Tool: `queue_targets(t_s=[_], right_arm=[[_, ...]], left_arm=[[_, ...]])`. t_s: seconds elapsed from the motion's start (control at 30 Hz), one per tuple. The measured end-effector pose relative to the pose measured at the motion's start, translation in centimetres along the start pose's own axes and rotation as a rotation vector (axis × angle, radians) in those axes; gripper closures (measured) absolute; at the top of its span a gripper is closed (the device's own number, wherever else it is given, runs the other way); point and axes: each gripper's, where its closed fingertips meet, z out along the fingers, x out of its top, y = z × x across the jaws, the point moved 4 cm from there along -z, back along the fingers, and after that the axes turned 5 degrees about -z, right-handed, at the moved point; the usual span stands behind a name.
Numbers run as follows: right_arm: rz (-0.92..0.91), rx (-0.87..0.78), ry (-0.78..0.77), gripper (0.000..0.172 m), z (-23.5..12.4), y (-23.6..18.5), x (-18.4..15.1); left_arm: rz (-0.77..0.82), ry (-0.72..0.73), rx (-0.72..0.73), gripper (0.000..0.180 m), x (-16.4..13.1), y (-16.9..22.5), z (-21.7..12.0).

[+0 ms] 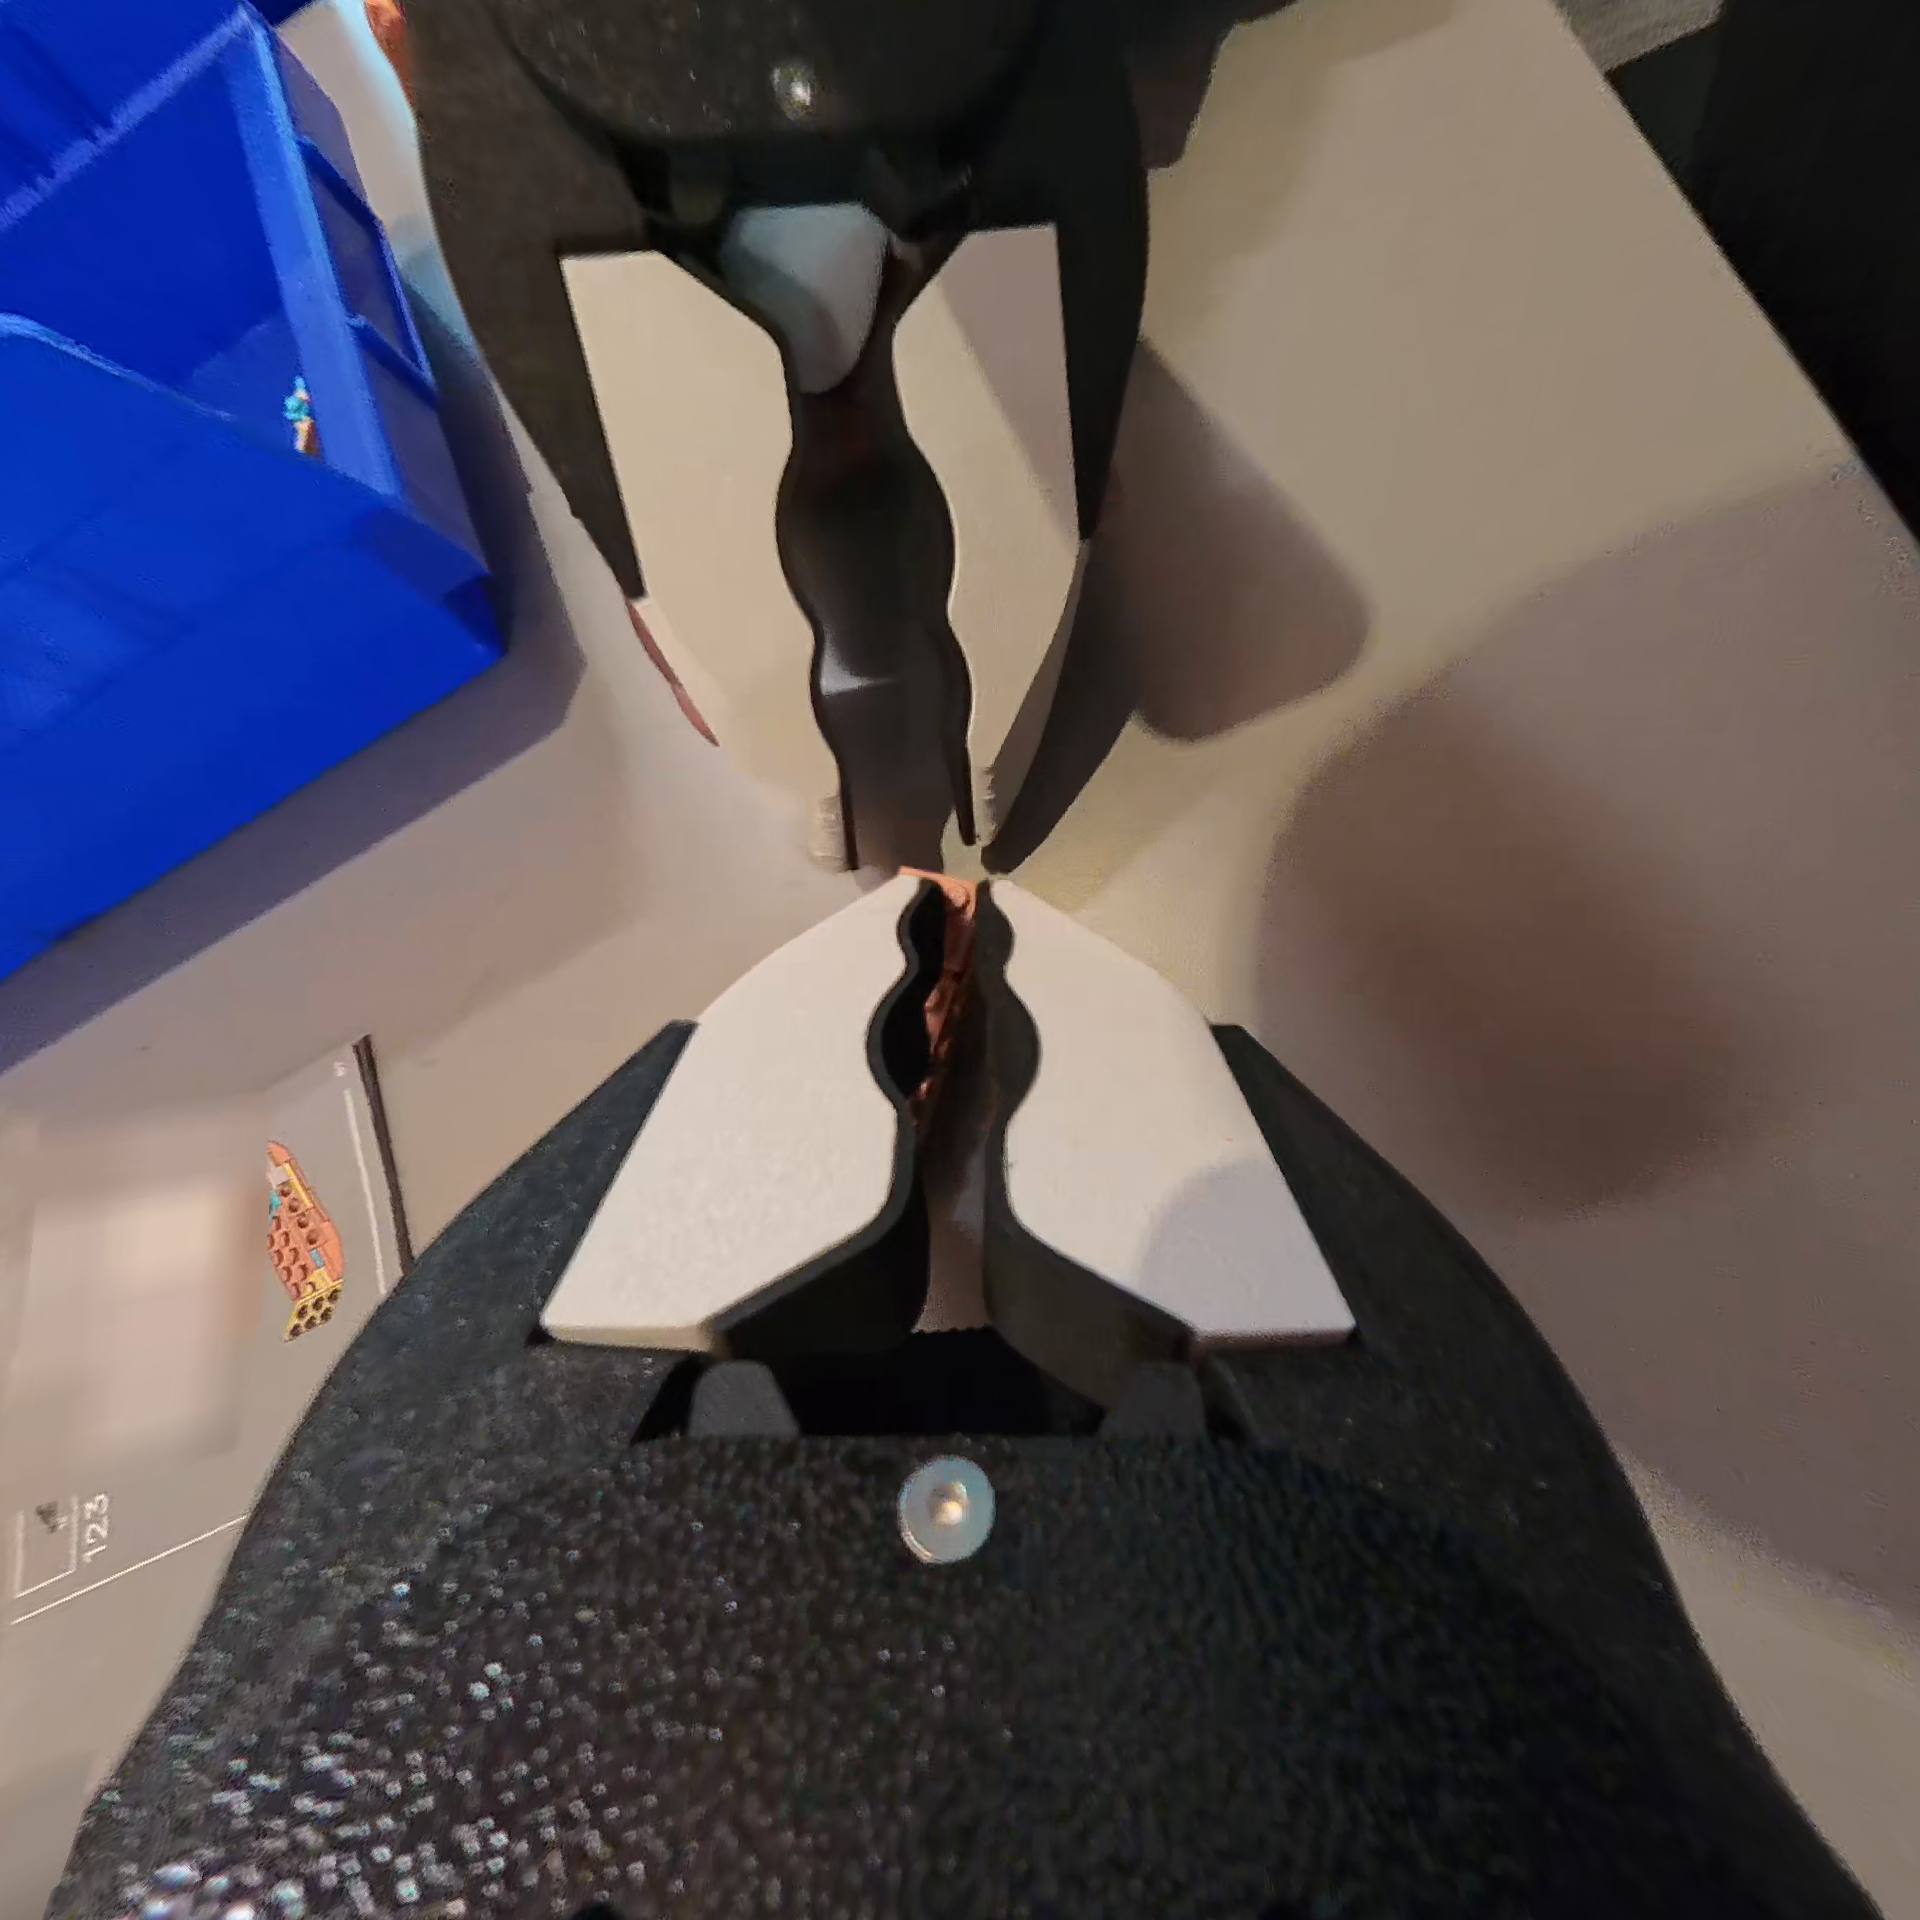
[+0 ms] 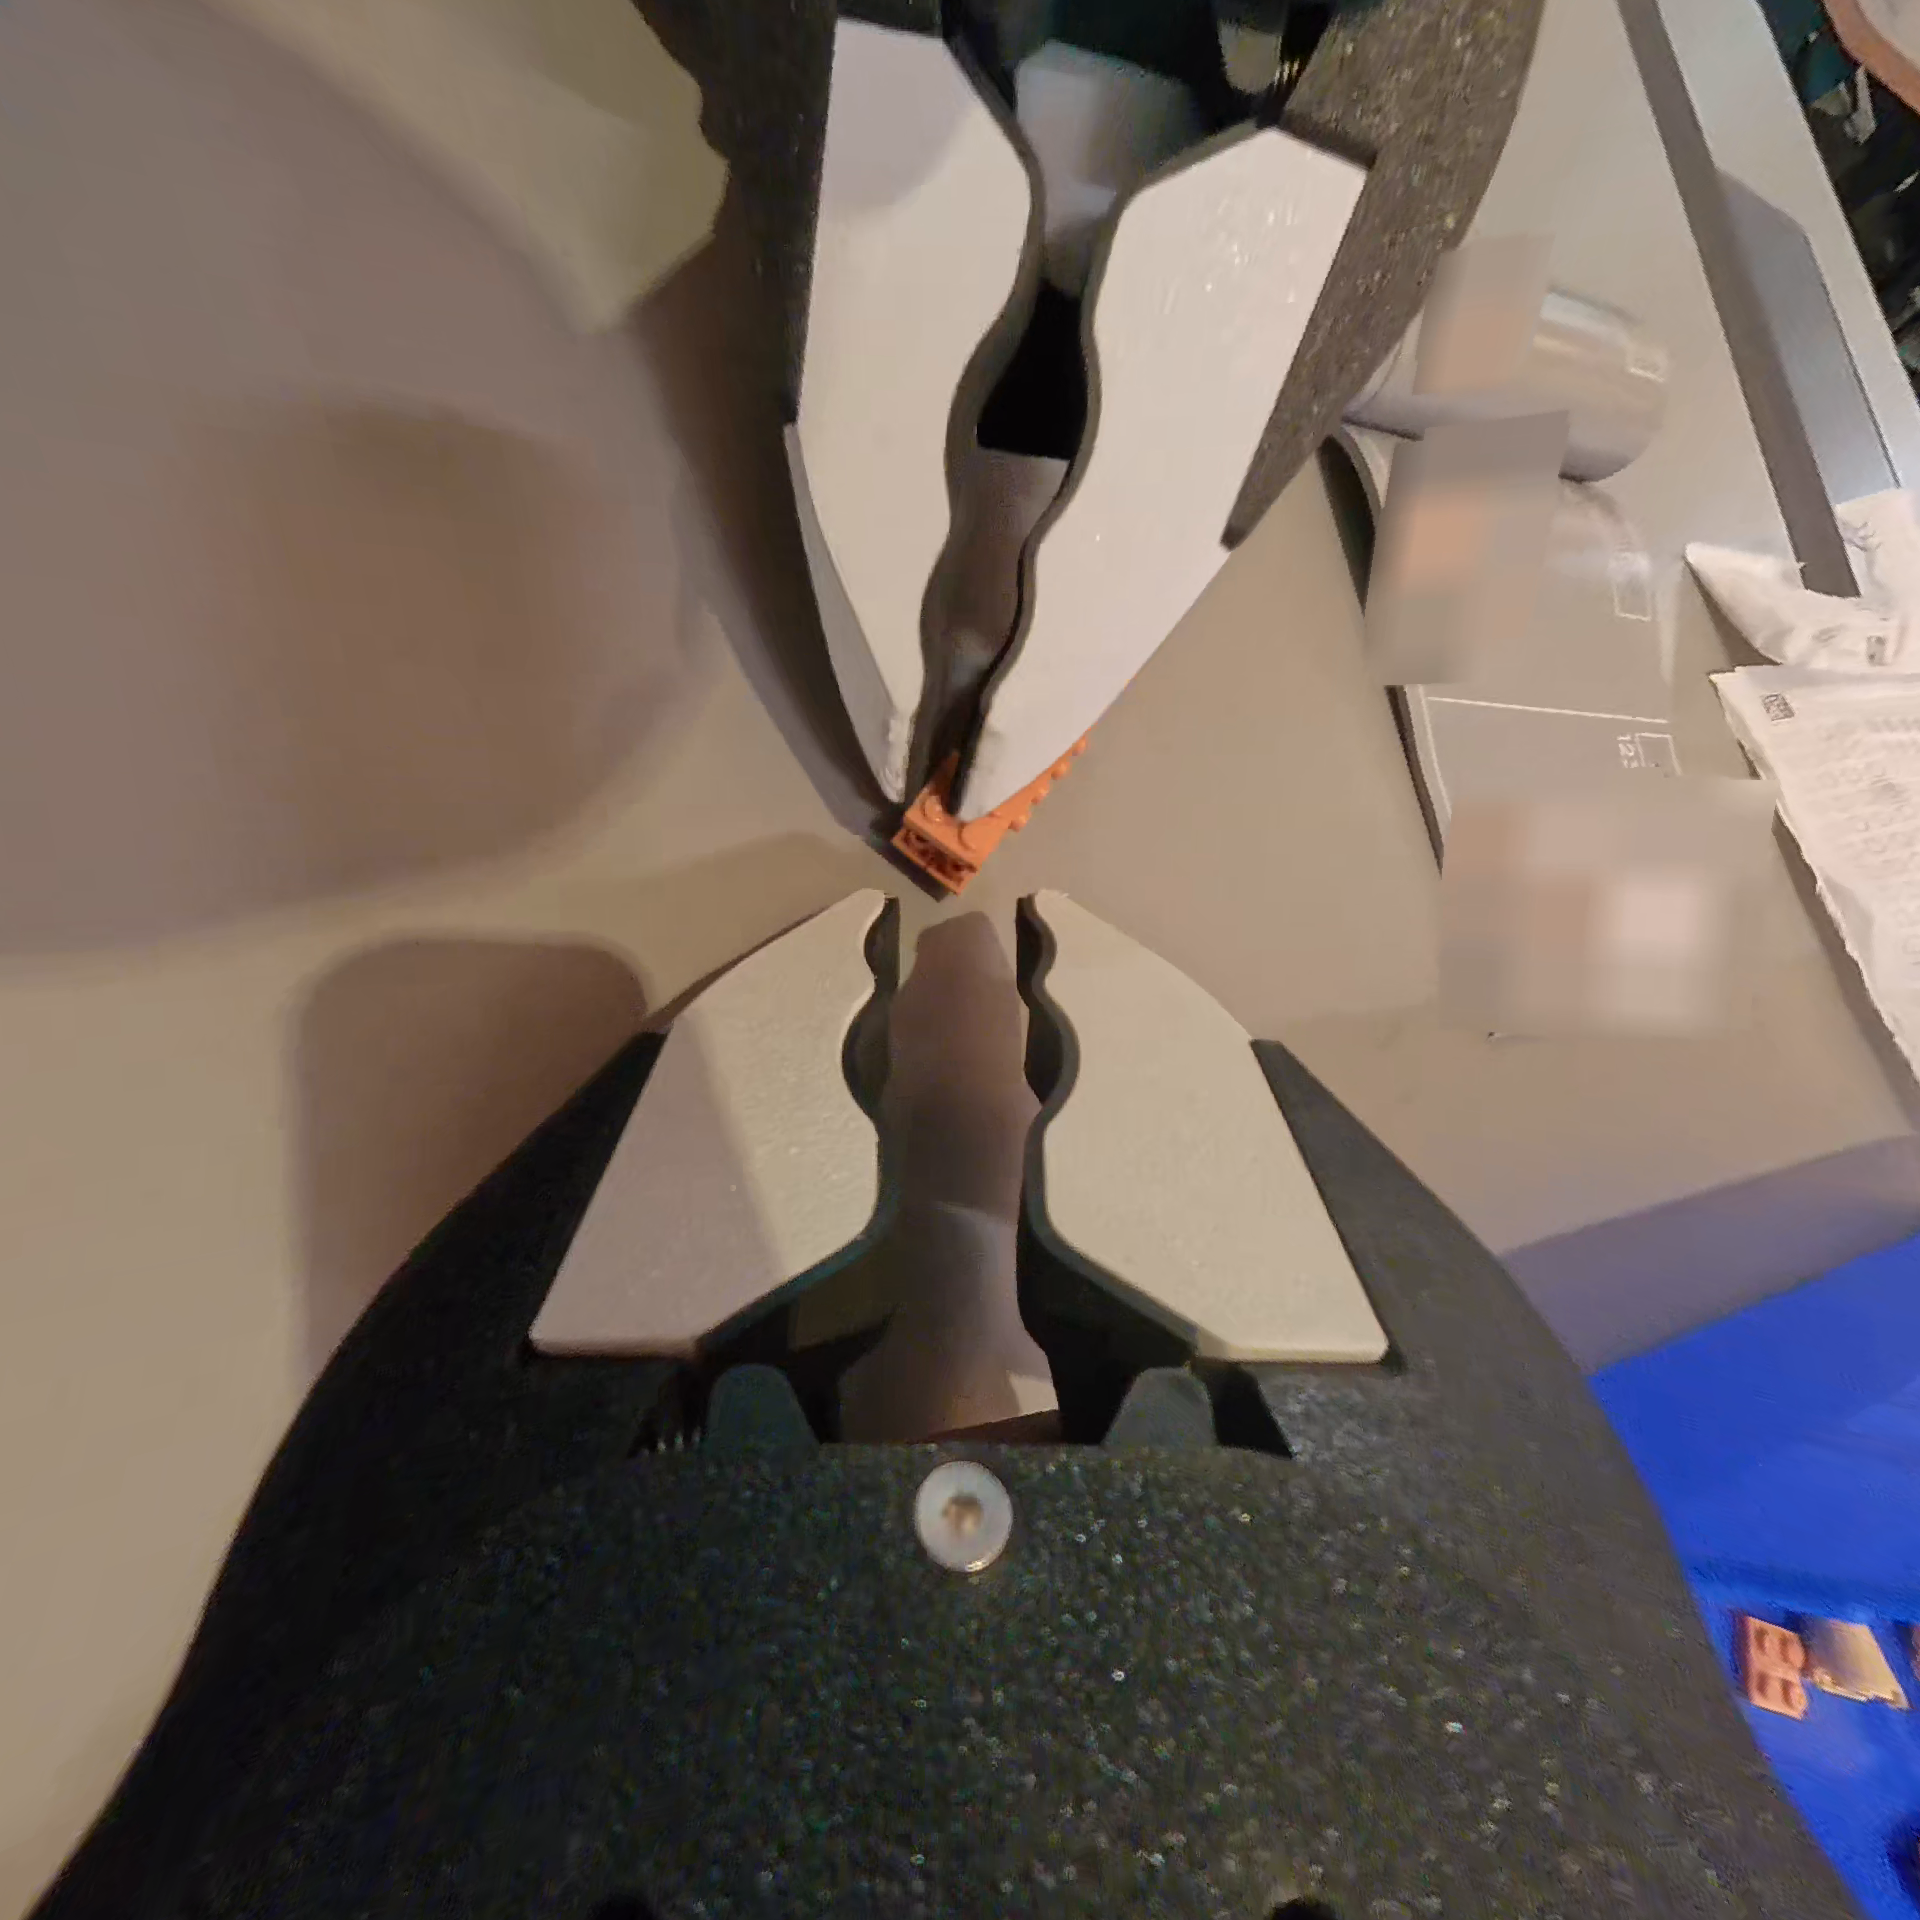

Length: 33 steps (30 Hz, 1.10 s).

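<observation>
Pinching: the left gripper (image 2: 940,774) has its two pale fingers pressed on an orange-brown studded toy plate (image 2: 935,836), seen far across in the right wrist view; in its own view the same gripper (image 1: 961,894) shows a brown sliver (image 1: 943,997) squeezed in the narrow slit between its dark pads.
Spread: the right gripper (image 2: 956,914) stands with its fingers apart and only bare table between them, its tips just short of the plate's near end and not touching it; in the left wrist view it (image 1: 971,842) comes in from the far side, tips nearly meeting the left one's.
Plate's place: low over the grey-beige table (image 2: 312,727), between the two pairs of tips, clamped only by the left pair.
Plate's look: thin, flat, orange-brown, round studs on top, small hollows showing on its near edge; a row of studs peeps out along the left gripper's right-hand finger.
Plate's lie: its long axis runs from the near end, close to the right gripper's tips, away and rightward under the left gripper's finger; most of its length is hidden.
Left side, left wrist view: blue bins (image 1: 208,468), and a printed sheet (image 1: 301,1236).
Right side, right wrist view: papers (image 2: 1829,748), and a blue bin (image 2: 1766,1475) holding small bricks (image 2: 1777,1673).
</observation>
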Motion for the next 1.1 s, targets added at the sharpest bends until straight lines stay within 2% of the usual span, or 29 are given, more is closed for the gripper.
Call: queue_targets(t_s=[0.23, 0.87, 1.1], right_arm=[[0.009, 0.007, -0.014, 0.151, 0.09, -0.17, 0.09], [0.014, 0.006, -0.015, 0.153, 0.14, -0.16, 0.16], [0.012, 0.005, -0.015, 0.154, 0.16, -0.18, 0.21]], left_arm=[[-0.013, -0.045, -0.030, 0.174, -0.49, 0.07, 0.35], [-0.045, 0.018, -0.084, 0.171, -0.62, 0.00, 0.41], [-0.055, 0.024, -0.060, 0.171, -0.60, -0.45, 0.22]])
